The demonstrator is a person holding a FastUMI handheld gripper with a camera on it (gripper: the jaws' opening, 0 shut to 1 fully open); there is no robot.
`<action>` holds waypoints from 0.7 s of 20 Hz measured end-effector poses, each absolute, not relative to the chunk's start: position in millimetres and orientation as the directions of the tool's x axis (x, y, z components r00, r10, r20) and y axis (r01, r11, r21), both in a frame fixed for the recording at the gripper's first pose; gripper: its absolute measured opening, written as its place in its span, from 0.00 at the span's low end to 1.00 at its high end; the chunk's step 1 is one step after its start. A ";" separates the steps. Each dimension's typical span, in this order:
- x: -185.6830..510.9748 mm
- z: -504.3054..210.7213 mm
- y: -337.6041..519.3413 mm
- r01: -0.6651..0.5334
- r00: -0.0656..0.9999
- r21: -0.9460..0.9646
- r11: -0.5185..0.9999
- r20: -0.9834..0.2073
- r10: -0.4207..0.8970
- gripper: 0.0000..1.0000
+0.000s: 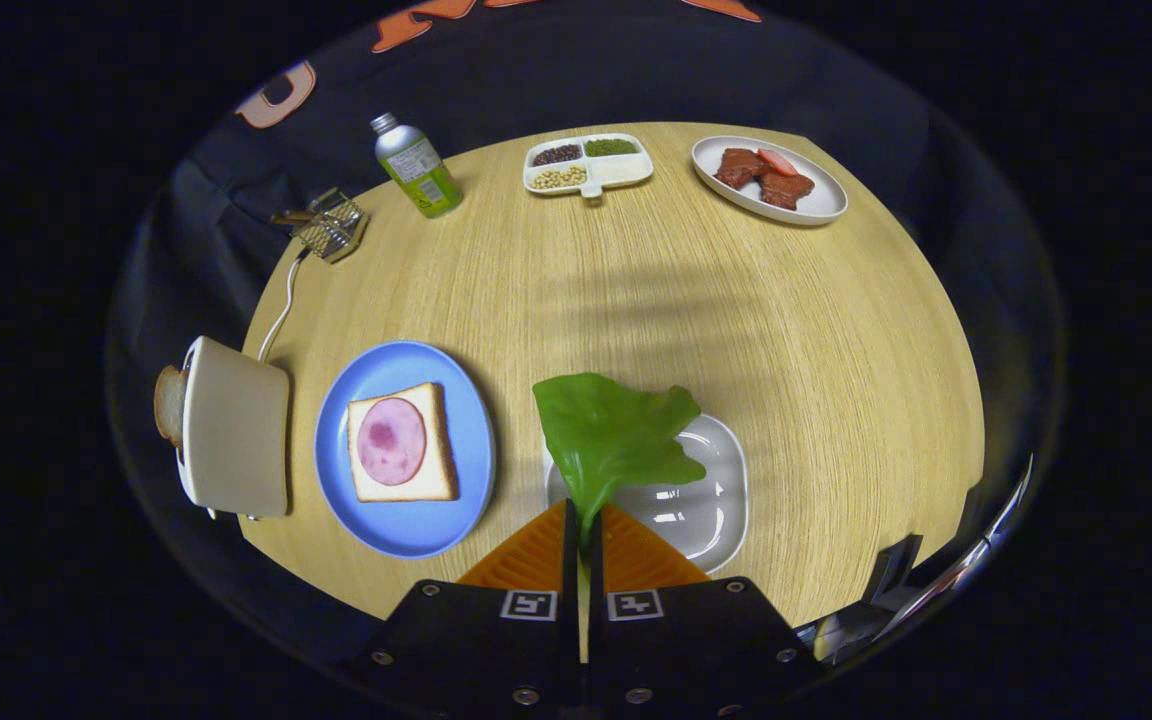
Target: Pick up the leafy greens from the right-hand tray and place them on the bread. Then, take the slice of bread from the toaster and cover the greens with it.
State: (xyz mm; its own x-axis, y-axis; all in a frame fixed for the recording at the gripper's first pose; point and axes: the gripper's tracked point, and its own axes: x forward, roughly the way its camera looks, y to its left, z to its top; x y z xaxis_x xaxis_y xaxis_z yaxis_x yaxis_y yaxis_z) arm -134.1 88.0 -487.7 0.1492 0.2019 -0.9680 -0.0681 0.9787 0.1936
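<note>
My gripper (582, 520) is shut on the stem of a leafy green (614, 432), which stands up ahead of the fingers, lifted above the clear grey tray (711, 505). To the left of the fingers a blue plate (402, 530) carries a slice of bread (434, 440) topped with a round of pink ham (391, 441). Further left stands a cream toaster (234, 428) with a second bread slice (169, 402) sticking out of its slot.
On the round wooden table's far side sit a green bottle (416, 168), a divided dish of beans (588, 164) and a white plate of meat pieces (769, 178). A small wire basket (330, 226) lies near the toaster's white cord (281, 310).
</note>
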 end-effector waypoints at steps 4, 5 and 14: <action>-132.1 -473.2 115.9 -0.111 0.157 0.232 0.966 -0.956 0.248 0.04; -131.7 -471.8 123.5 -0.125 0.156 0.240 0.963 -0.953 0.258 0.04; -130.9 -462.4 216.3 -0.242 0.107 0.340 0.909 -0.921 0.374 0.04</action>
State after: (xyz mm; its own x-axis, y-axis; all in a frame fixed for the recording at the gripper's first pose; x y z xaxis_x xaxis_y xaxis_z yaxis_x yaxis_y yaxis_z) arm -130.9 216.3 -462.4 0.1066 0.3736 -0.9214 -0.2417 0.9087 0.3404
